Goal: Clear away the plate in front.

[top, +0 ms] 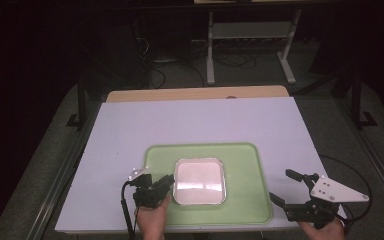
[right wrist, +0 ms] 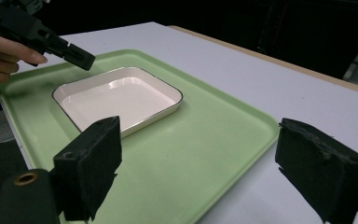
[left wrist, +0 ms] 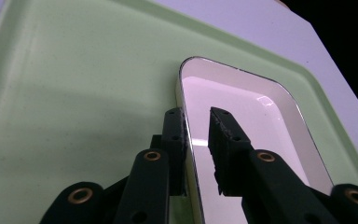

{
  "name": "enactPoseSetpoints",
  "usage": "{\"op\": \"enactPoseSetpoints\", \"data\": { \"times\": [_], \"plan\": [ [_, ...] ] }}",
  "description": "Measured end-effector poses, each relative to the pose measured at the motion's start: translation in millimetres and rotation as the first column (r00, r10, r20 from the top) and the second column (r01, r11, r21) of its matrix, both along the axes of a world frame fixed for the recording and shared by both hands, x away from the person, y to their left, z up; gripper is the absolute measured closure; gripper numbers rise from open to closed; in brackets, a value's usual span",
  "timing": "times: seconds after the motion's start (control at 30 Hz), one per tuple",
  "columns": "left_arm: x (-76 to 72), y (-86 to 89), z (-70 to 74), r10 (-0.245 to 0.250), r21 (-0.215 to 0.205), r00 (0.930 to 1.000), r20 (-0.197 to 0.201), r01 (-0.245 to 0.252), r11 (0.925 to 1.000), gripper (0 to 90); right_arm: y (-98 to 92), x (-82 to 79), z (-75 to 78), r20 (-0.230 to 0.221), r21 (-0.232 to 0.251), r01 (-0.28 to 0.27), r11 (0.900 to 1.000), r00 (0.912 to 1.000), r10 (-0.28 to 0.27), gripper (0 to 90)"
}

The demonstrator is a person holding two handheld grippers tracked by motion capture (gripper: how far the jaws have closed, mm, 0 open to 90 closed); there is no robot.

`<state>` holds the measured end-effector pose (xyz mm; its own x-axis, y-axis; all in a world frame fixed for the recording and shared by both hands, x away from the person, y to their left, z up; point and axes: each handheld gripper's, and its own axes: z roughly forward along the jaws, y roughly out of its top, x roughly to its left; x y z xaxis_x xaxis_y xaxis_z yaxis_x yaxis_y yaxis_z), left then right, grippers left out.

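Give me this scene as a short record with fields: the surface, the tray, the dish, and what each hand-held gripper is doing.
surface: white table top
tray: pale green tray, lying flat near the table's front edge
dish: empty white square dish with a dark rim, resting on the tray
left hand-held gripper: jaws straddle the dish's near rim, slightly apart, not pressing it
right hand-held gripper: jaws wide open, by the tray's right edge, holding nothing

On a white table (top: pixel 130 130): 1 green tray (top: pixel 245 170), holding 1 white square dish (top: pixel 199 181) with a dark rim. 2 hand-held grippers are in frame, the left gripper (top: pixel 166 181) and the right gripper (top: pixel 284 186), each with 2 black jaws. 2 hands appear at the near edge.
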<state>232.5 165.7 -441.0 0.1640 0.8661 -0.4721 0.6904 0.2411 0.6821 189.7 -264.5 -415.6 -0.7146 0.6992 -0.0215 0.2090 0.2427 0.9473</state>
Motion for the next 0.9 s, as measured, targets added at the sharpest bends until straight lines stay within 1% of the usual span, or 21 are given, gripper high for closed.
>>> {"op": "enactPoseSetpoints", "data": {
  "times": [0.1, 0.17, 0.2, 0.3, 0.43, 0.57, 0.7, 0.8, 0.87, 0.9],
  "plan": [
    [-0.2, 1.9, 2.4, -0.015, -0.006, 0.9998, 0.015, 0.015, 0.9999, 72.6, -0.3, 0.4, -0.8, -0.005, -0.002, 0.003, 1.000, 1.0000, -0.003, 13.5],
    [0.2, 2.3, 4.1, -0.036, 0.003, 0.9990, 0.025, 0.036, 0.9993, 71.3, -0.4, 0.6, -1.3, -0.007, -0.004, 0.003, 1.000, 1.0000, -0.003, 13.5],
    [0.3, 2.3, 5.1, -0.041, -0.001, 0.9987, 0.031, 0.041, 0.9992, 70.5, -0.5, 0.8, -1.6, -0.007, -0.006, 0.003, 1.000, 1.0000, -0.003, 13.6],
    [0.2, 2.9, 8.5, -0.073, 0.006, 0.9961, 0.050, 0.073, 0.9973, 68.7, -0.4, 0.7, -1.5, -0.008, -0.010, 0.007, 1.000, 0.9999, -0.007, 13.6],
    [0.1, 3.5, 12.9, -0.102, 0.021, 0.9921, 0.074, 0.100, 0.9947, 65.6, -0.3, 0.7, -2.5, -0.015, -0.016, 0.010, 1.000, 0.9998, -0.010, 13.6],
    [0.8, 4.6, 16.6, -0.128, 0.020, 0.9878, 0.089, 0.127, 0.9918, 62.4, -1.3, 1.3, -3.2, -0.018, -0.019, 0.016, 1.000, 0.9997, -0.016, 13.6],
    [0.7, 3.2, 20.9, -0.161, 0.044, 0.9804, 0.113, 0.157, 0.9866, 59.4, -1.7, 2.7, -3.7, -0.020, -0.022, 0.018, 1.000, 0.9996, -0.019, 13.6],
    [0.5, 3.0, 22.5, -0.188, 0.049, 0.9746, 0.122, 0.183, 0.9819, 56.5, -1.6, 3.3, -4.1, -0.023, -0.029, 0.019, 0.999, 0.9995, -0.020, 13.6],
    [-0.2, 3.7, 23.0, -0.206, 0.064, 0.9699, 0.130, 0.199, 0.9778, 54.9, -1.5, 3.4, -4.5, -0.024, -0.032, 0.019, 0.999, 0.9995, -0.020, 13.5],
    [-0.4, 4.0, 23.1, -0.212, 0.064, 0.9685, 0.131, 0.205, 0.9767, 54.0, -1.6, 3.5, -4.7, -0.026, -0.032, 0.020, 0.999, 0.9995, -0.021, 13.6]
  ]
}}
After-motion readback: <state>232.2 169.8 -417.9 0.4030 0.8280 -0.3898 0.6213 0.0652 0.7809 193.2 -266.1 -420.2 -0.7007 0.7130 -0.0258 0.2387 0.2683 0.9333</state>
